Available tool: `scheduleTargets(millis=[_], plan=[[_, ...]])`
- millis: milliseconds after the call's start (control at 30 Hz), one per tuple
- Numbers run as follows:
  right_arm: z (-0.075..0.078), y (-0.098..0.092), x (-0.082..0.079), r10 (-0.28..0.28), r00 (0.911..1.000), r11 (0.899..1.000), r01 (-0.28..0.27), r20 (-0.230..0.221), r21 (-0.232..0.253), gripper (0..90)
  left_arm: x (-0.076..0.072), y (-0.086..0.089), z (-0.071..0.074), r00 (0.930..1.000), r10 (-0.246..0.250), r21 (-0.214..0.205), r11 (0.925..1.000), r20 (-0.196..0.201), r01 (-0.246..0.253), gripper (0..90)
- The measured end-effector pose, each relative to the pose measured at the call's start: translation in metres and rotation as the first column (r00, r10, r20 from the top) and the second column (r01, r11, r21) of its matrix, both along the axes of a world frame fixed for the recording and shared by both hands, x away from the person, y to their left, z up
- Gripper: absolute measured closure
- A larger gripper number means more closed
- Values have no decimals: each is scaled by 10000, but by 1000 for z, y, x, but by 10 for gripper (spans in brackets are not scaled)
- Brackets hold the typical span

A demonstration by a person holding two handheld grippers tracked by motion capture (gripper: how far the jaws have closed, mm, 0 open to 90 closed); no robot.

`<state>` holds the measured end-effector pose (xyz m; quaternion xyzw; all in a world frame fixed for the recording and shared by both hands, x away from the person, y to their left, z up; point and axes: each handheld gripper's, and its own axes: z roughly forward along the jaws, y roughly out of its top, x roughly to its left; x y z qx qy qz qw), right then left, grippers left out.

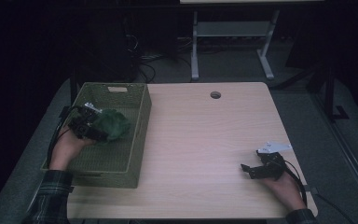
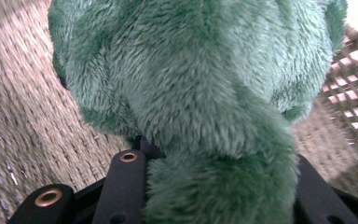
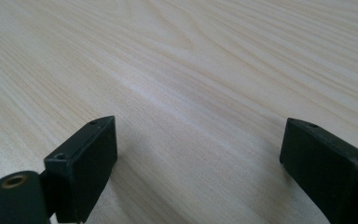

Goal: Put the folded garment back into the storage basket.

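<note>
Left claw clamped on a green plush, jaws pressed into its fur on both sides. Plush held over the inside of the woven basket, out at about 2 o'clock from the left hand. Seen along the jaws in the left gripper view: plush hung straight ahead at 12, basket floor close beneath, basket wall off at 3. No clear long axis; a rounded lump. Judged: only a short drop to the floor below, then release. Right claw apart and empty, jaws level over the bare table, well apart from the basket at the table's 4 o'clock. Left hand clearly the nearer.
</note>
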<state>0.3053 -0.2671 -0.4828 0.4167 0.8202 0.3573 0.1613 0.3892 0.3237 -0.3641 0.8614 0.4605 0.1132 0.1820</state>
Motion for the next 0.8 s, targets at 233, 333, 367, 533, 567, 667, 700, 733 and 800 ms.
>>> scheduleTargets(millis=[233,333,367,533,567,667,700,733,800], plan=[[0,0,0,-1,10000,10000,1,-1,-1,107,2,5,-17,9998,84,-45,10000,-164,-85,611],[0,0,0,0,10000,10000,0,3,-3,107,3,5,-26,9995,101,-19,9999,-300,-101,609],[0,0,0,2,10000,10000,-2,2,-3,107,3,5,-28,9994,106,1,9999,-333,-106,607],[0,0,0,0,10000,10000,0,2,-1,107,5,5,-37,9990,139,-25,9999,-435,-140,600],[0,0,0,1,10000,10000,-1,1,-3,106,5,5,-38,9986,138,4,9999,-509,-138,599],[0,0,0,1,10000,10000,-1,4,-2,107,5,5,-43,9983,111,-15,9999,-577,-112,596],[0,0,0,0,10000,10000,0,3,-2,107,5,5,-44,9982,119,-6,9999,-594,-119,592],[0,0,0,0,10000,10000,0,3,-1,107,5,5,-44,9982,119,-6,9999,-594,-119,587],[0,0,0,1,10000,10000,-1,2,-3,107,6,4,-46,9982,63,58,10000,-600,-60,576]])
